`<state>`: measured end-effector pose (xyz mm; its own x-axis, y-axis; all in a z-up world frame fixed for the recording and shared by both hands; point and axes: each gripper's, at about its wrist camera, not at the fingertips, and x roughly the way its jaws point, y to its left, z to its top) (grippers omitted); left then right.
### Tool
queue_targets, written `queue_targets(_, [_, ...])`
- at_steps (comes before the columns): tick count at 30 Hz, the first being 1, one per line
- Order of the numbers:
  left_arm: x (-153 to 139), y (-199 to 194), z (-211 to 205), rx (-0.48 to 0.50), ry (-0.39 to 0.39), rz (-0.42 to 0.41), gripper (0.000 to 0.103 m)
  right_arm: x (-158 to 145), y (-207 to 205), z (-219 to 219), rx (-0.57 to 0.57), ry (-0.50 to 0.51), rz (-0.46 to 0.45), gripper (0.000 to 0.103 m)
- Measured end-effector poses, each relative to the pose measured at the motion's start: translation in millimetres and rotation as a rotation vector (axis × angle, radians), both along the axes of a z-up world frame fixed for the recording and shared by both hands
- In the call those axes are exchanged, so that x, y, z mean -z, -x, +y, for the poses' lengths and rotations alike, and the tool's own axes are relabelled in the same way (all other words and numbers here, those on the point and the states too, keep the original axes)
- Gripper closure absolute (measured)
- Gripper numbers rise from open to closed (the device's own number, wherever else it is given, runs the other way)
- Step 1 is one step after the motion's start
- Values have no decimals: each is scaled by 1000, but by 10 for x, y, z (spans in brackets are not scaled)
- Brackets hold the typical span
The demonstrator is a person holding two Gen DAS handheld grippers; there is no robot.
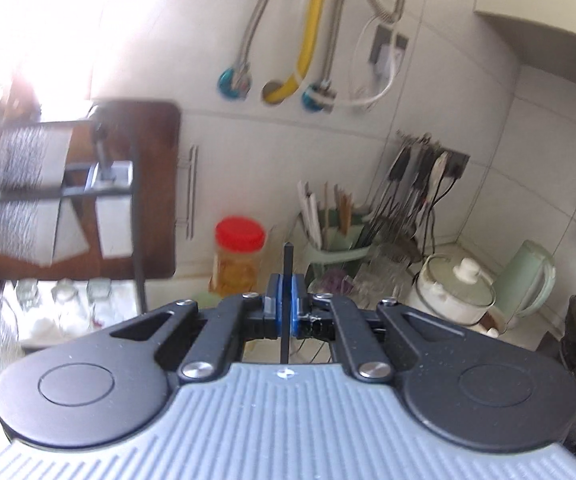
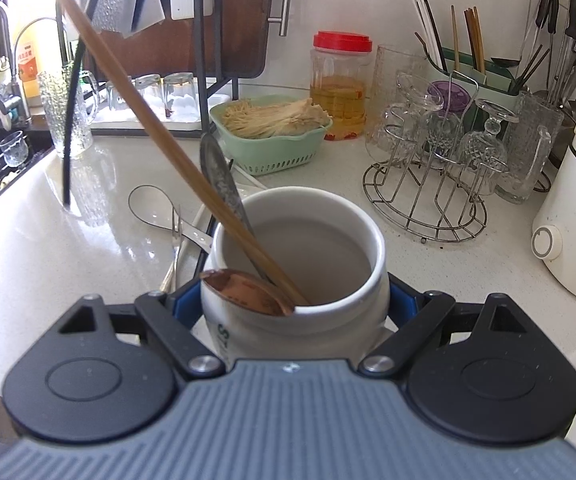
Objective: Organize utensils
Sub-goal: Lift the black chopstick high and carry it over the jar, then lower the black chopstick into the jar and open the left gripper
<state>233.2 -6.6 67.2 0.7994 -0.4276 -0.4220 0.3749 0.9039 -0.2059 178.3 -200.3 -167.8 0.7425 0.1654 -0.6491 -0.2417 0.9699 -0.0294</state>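
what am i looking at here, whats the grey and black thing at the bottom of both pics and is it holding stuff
That grey and black thing is a hand-held two-finger gripper; a person carries one in each hand, and each picture comes from a camera on one of them. The left gripper is shut on a thin black chopstick. The right gripper clamps a white ceramic utensil jar holding a long wooden chopstick and a copper-coloured spoon. On the white countertop lie a white spoon and a clear plastic fork.
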Motion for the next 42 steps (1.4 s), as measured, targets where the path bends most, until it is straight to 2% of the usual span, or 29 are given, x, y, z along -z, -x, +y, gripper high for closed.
queue_targets(10, [-413, -65, -308, 59, 28, -104, 98, 10, 30, 1, 4, -4, -11, 12])
queue_targets(15, [-441, -107, -520, 99, 38, -119, 98, 9, 31, 2, 5, -7, -12, 12])
queue_targets(23, [-65, -225, -810, 132, 59, -39, 98, 11, 22, -3, 0, -8, -17, 12])
queue_targets(35, [523, -109, -1196, 188, -96, -14, 98, 25, 30, -6, -2, -12, -31, 12])
queue_targets(42, [737, -55, -1252, 219, -132, 42, 98, 27, 23, -5, -3, -14, -35, 12])
